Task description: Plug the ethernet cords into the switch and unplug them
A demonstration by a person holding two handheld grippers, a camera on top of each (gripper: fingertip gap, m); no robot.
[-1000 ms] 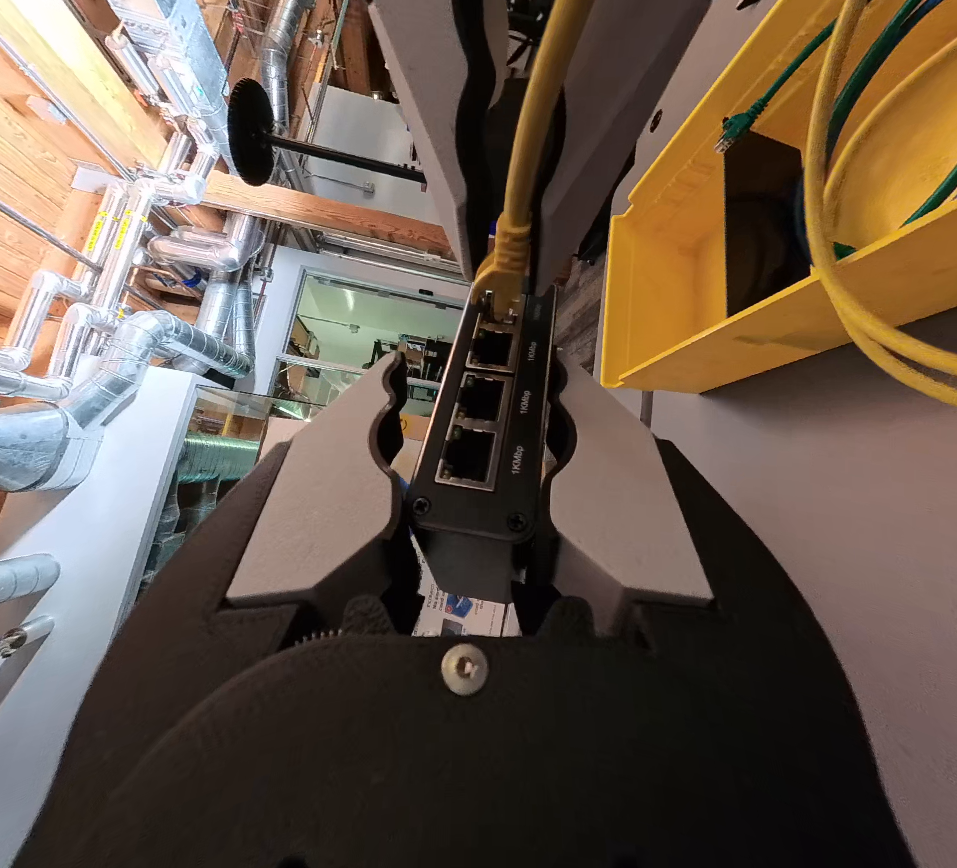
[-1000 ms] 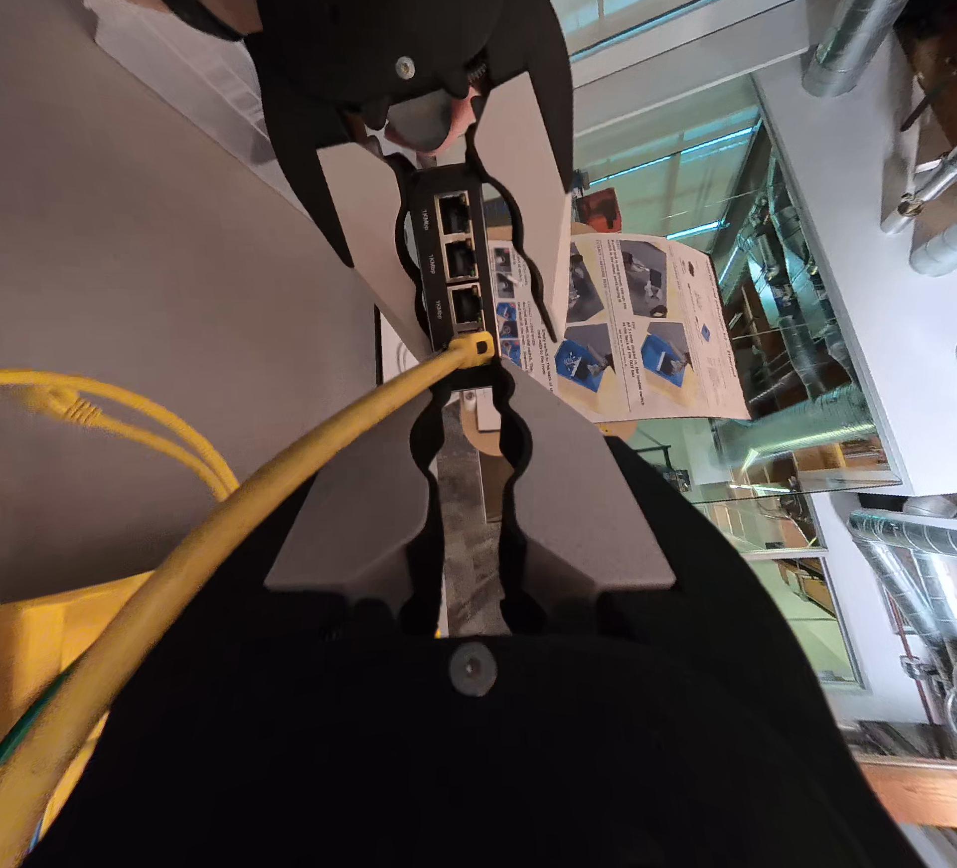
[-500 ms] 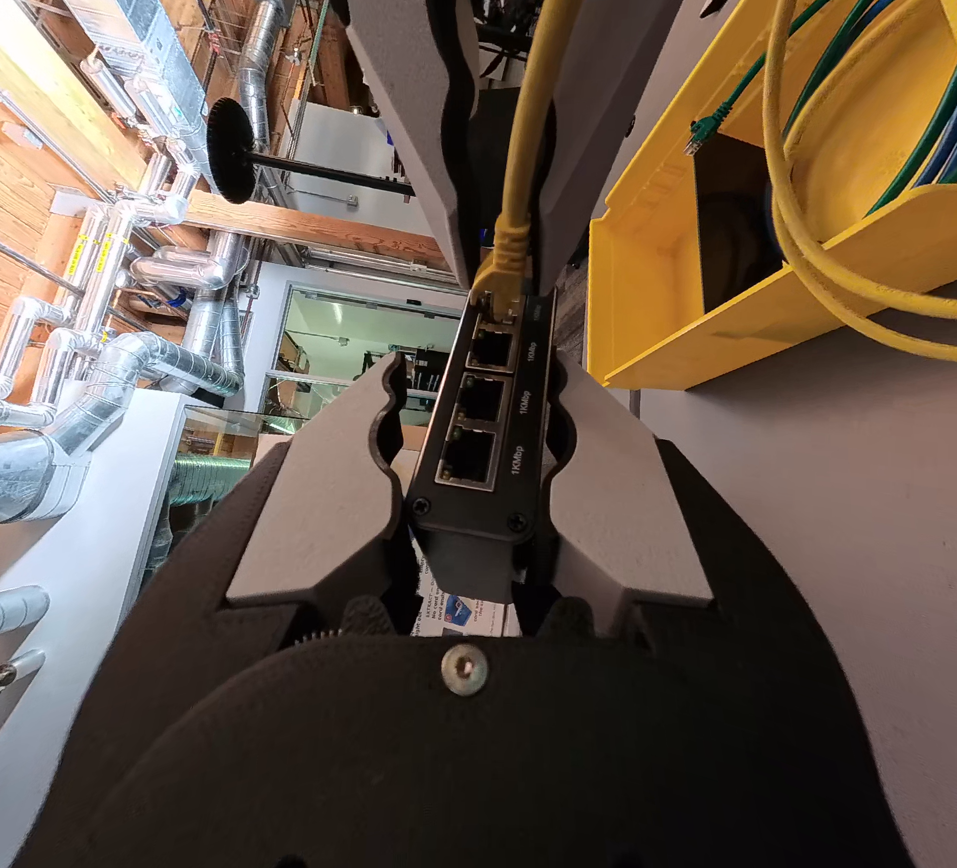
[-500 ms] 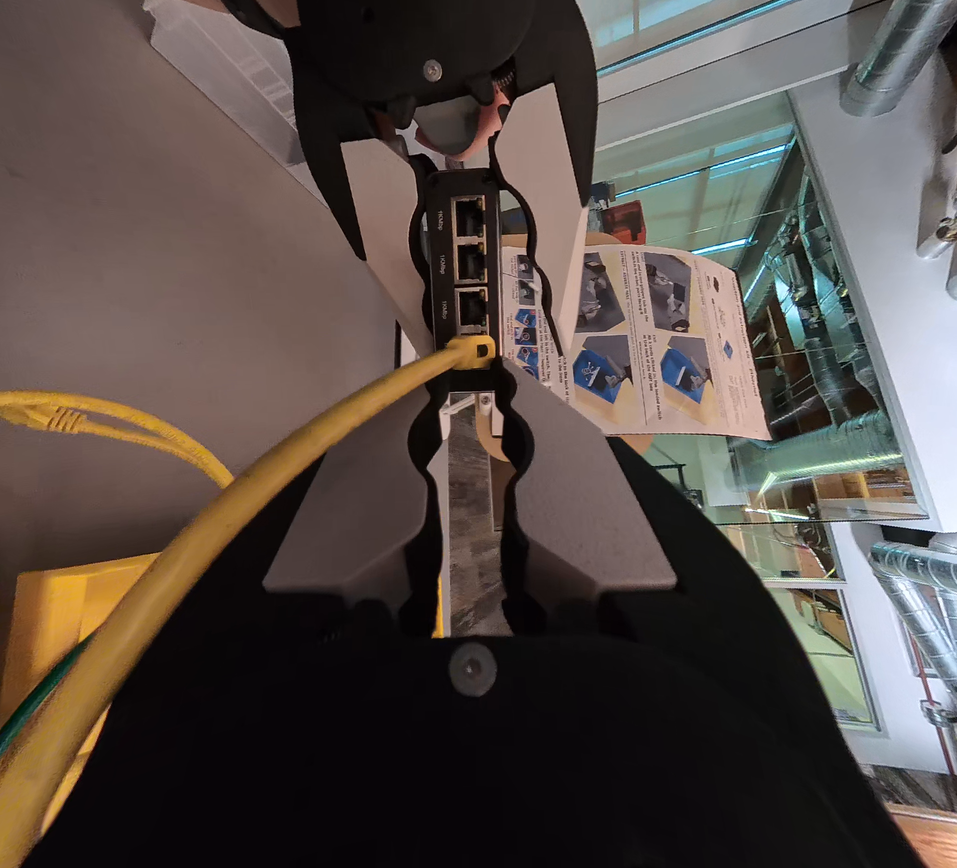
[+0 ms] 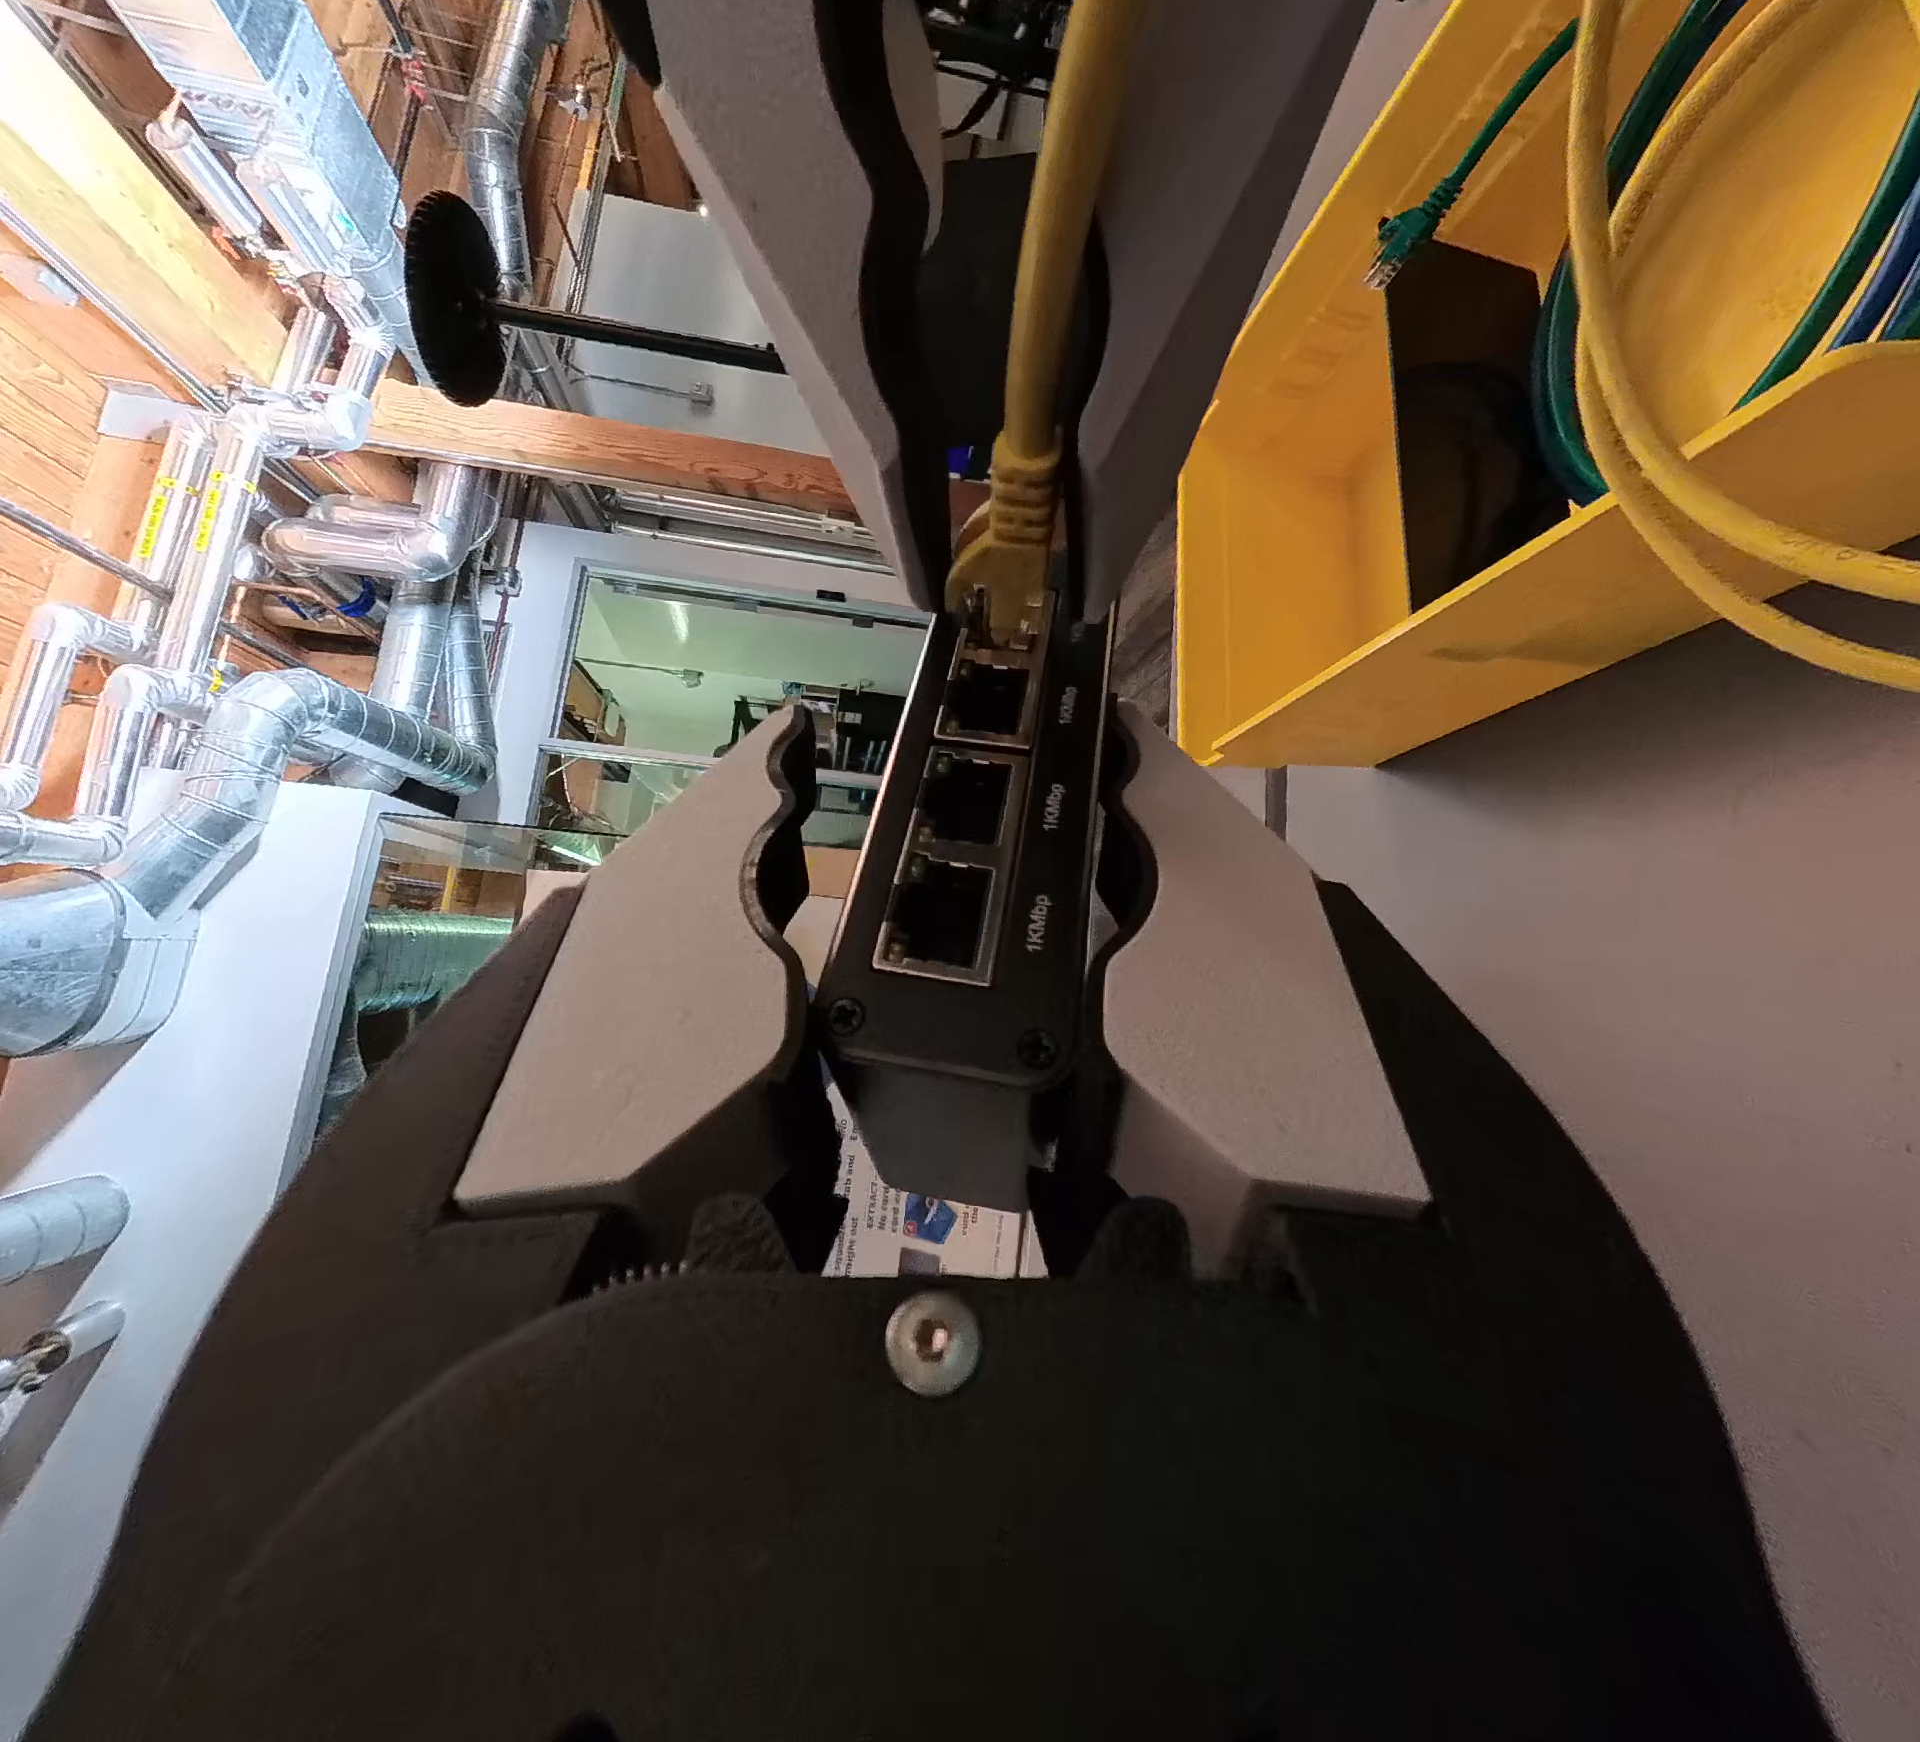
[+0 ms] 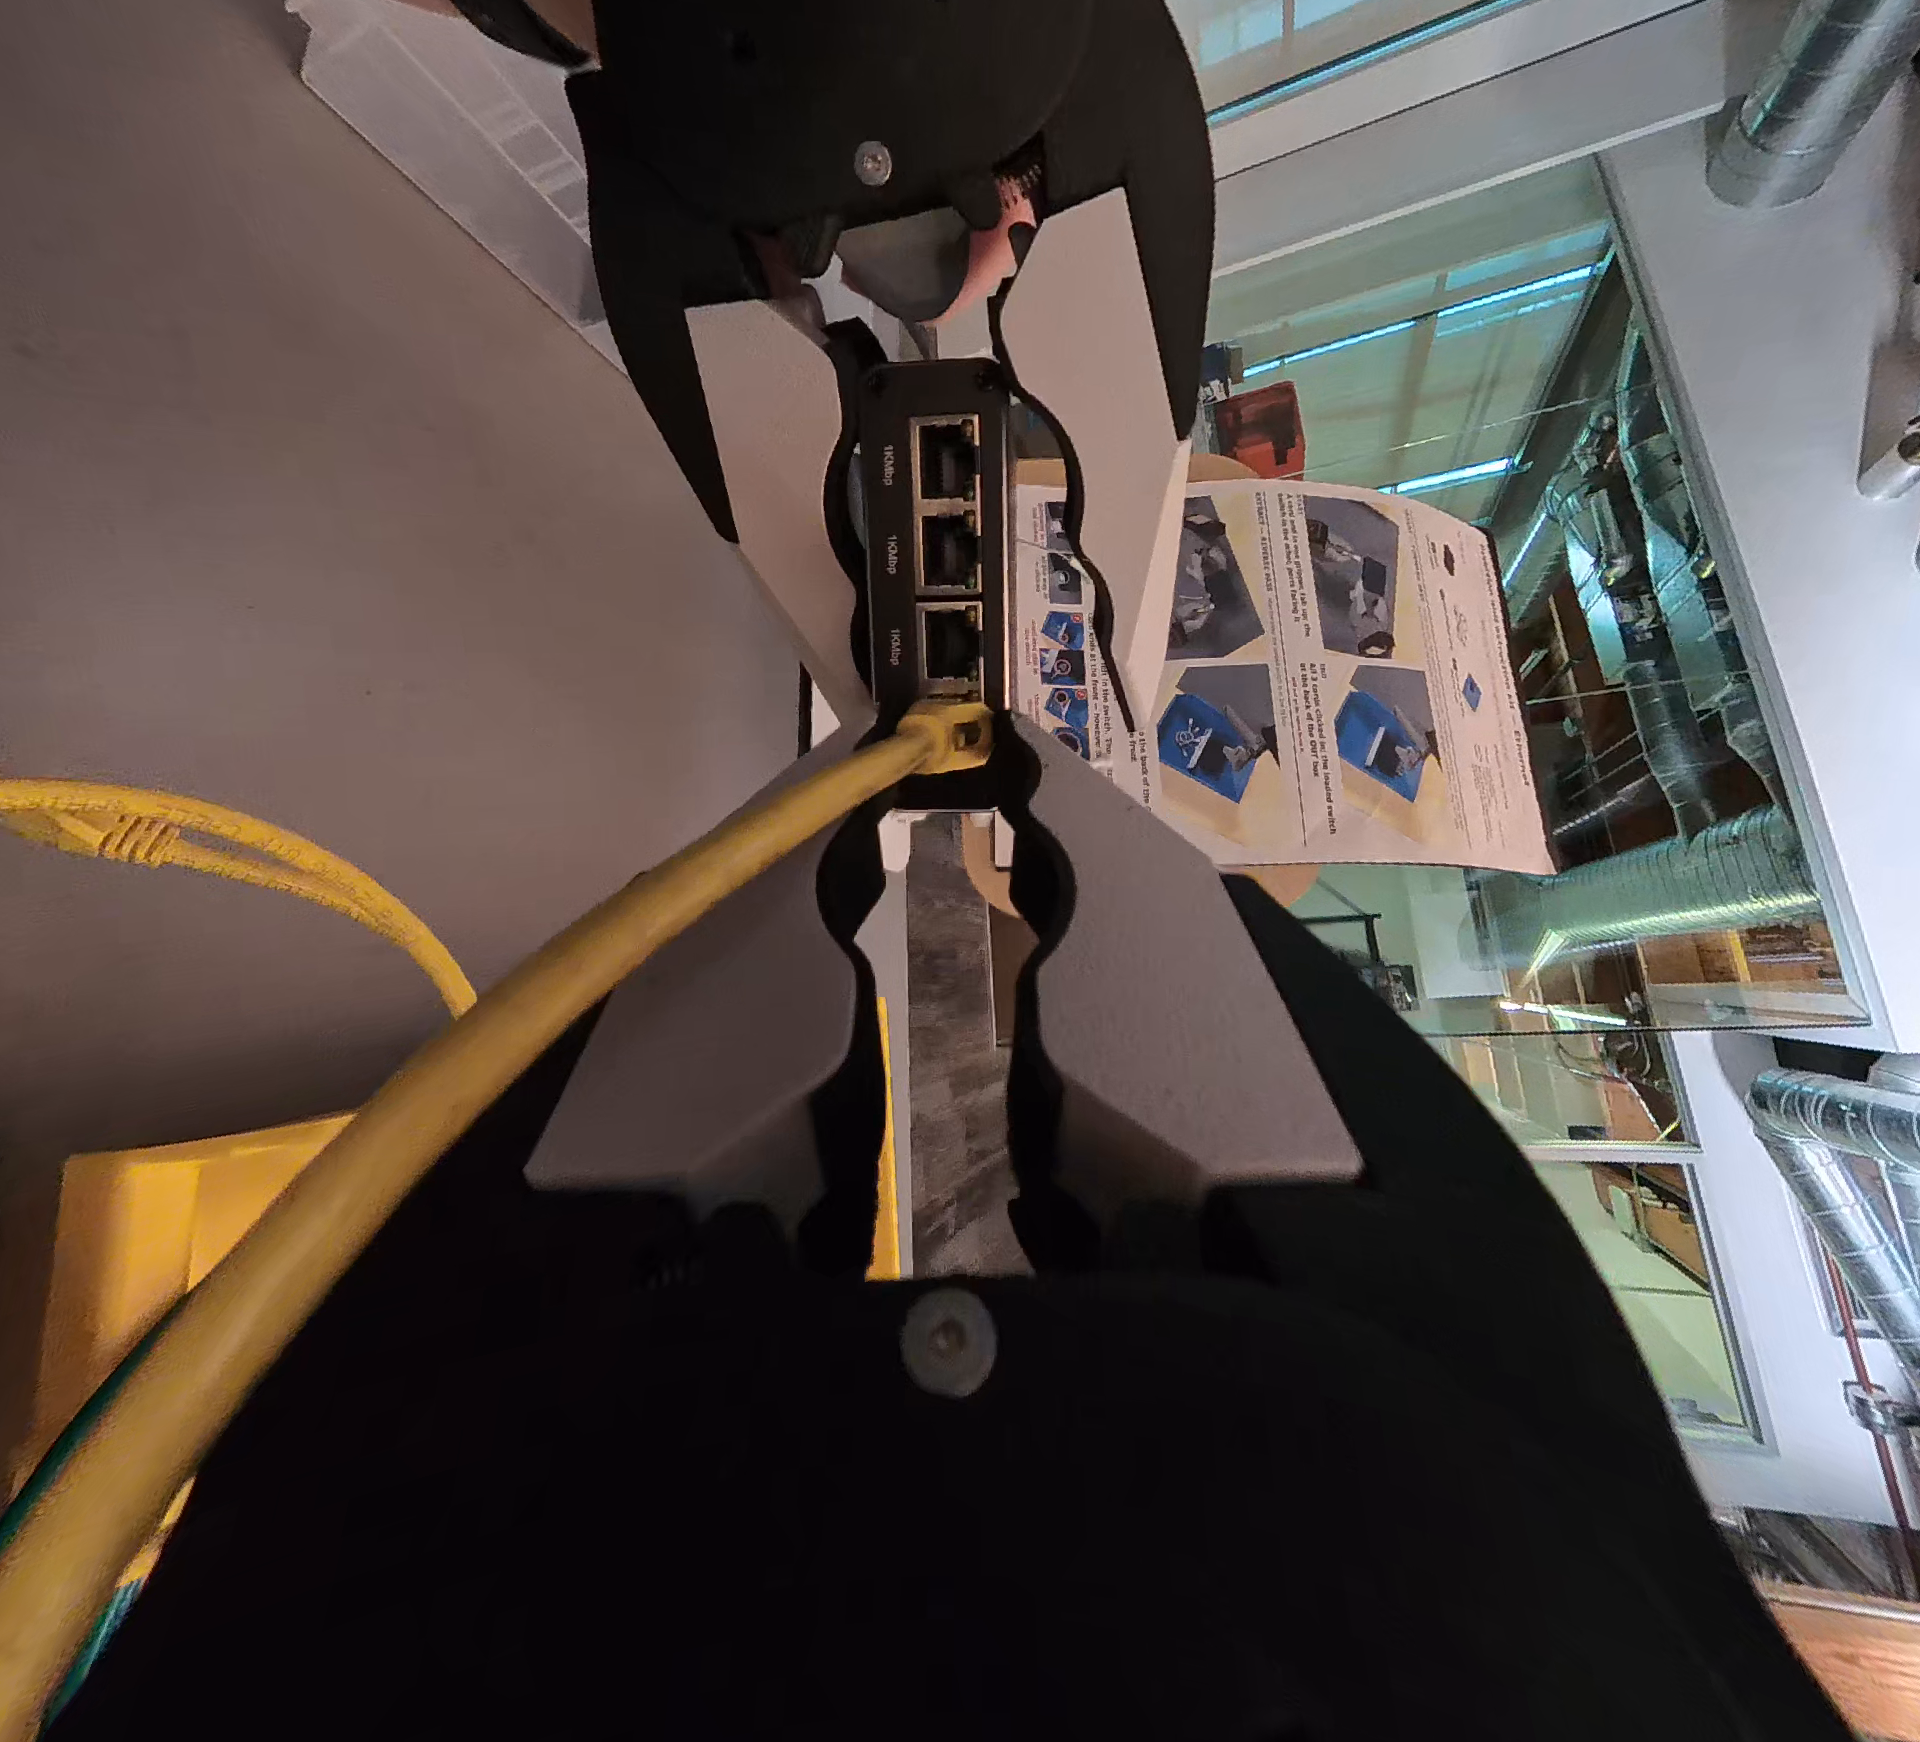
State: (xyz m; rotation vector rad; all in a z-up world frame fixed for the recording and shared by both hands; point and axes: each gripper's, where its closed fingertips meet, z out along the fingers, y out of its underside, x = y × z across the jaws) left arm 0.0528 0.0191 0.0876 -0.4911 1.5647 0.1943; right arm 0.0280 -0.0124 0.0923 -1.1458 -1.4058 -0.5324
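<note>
Yellow bin [image 5: 1340,487] shifted right since

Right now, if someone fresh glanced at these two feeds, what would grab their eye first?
The black switch, clamped between the left gripper pads at the middle of the left wrist view, with three ports empty. Next, the yellow cord, its plug at the switch's end port, pinched by the right gripper. Then the yellow bin of coiled cables, upper right in the left wrist view.
</note>
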